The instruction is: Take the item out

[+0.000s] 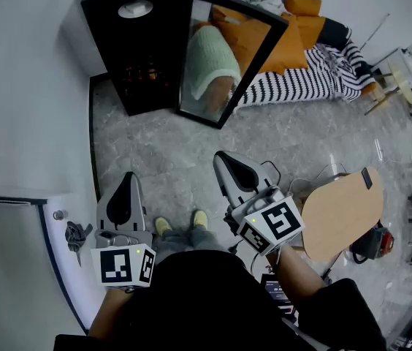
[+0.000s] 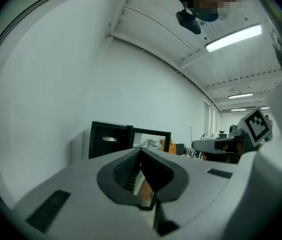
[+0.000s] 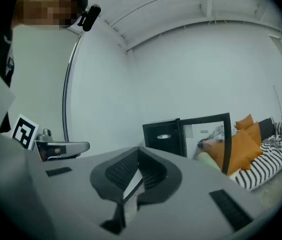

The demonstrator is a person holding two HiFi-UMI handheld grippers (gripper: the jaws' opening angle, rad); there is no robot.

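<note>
A black cabinet [image 1: 136, 50] stands on the floor ahead by the white wall, its glass door [image 1: 228, 57] swung open to the right. Small reddish items [image 1: 144, 73] show dimly on a shelf inside, too dark to identify. My left gripper [image 1: 128, 175] is held low at the left, well short of the cabinet, jaws together and empty. At the right, my right gripper [image 1: 219, 154] is also shut with nothing in it. The left gripper view shows the closed jaws [image 2: 141, 151] aimed at the cabinet [image 2: 108, 139]. The right gripper view has its jaws [image 3: 138, 151] left of the cabinet [image 3: 163, 136].
A sofa with orange cushions [image 1: 286, 35] and a striped blanket [image 1: 304, 79] lies behind the open door. A rounded wooden table [image 1: 341, 210] stands at my right. The white wall [image 1: 23, 86] runs along the left. My feet [image 1: 180, 224] are on the grey marble floor.
</note>
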